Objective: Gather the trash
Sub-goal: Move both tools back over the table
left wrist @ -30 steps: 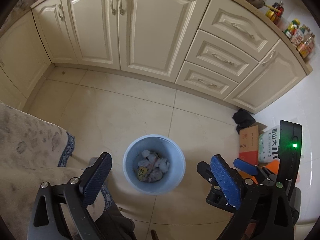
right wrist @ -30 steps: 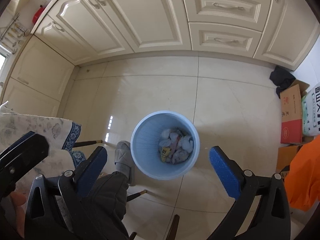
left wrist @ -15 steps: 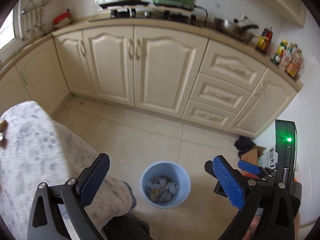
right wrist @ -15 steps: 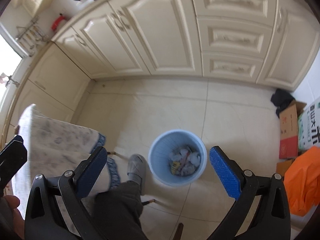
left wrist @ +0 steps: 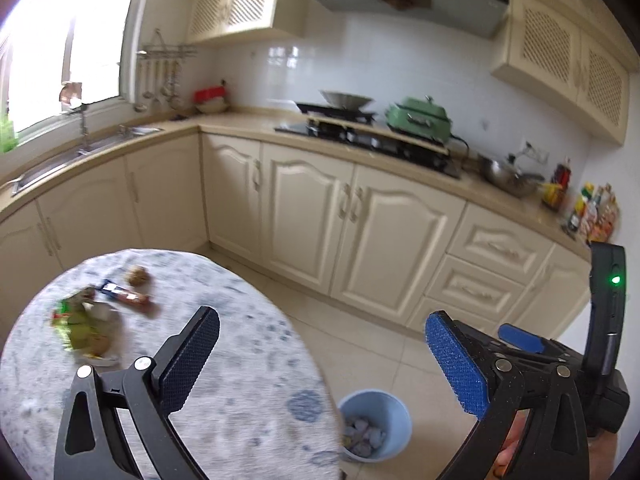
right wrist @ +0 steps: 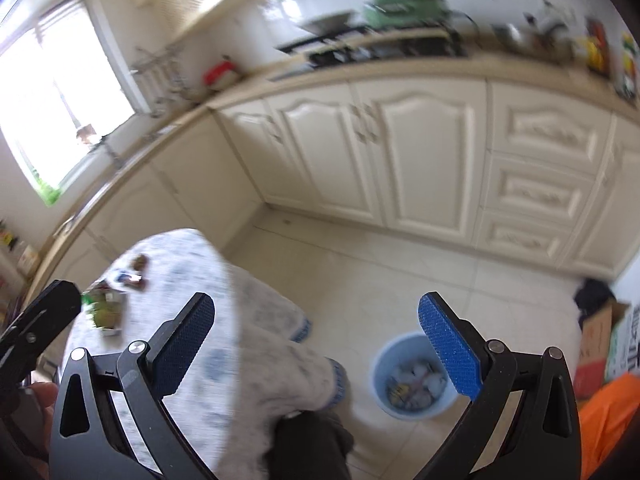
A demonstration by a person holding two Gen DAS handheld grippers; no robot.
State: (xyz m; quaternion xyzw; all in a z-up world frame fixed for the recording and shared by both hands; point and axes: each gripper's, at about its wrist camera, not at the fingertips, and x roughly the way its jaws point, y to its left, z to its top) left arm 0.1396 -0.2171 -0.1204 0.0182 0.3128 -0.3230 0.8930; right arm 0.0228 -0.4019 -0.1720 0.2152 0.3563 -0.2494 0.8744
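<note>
On the far left of the left wrist view, a blurred heap of trash (left wrist: 82,330) is seen on the round table (left wrist: 248,380), with a brown wrapper (left wrist: 126,297) and a small brown lump (left wrist: 138,275) beside it; what the heap is made of cannot be told. The left gripper (left wrist: 318,354) is held above the table with its jaws wide and nothing between them. Right of the table edge, the bin (left wrist: 376,426) stands on the floor, partly cut off by the cloth, with crumpled paper inside. At the right edge the right gripper's body is partly seen, a green light (left wrist: 615,279) on it. The stove (left wrist: 368,136) and the sink (left wrist: 92,144) are sharp only in this view. In the right wrist view everything is smeared by motion: the trash (right wrist: 105,306) is a small green blur on the table (right wrist: 240,320), behind a black part of the left gripper (right wrist: 36,320). The right gripper (right wrist: 316,354) is also spread wide and empty. The bin (right wrist: 412,376) is partly hidden behind the right finger. Boxes (right wrist: 596,344) and an orange thing (right wrist: 608,420), cut off at the right edge, are shown only here.
</note>
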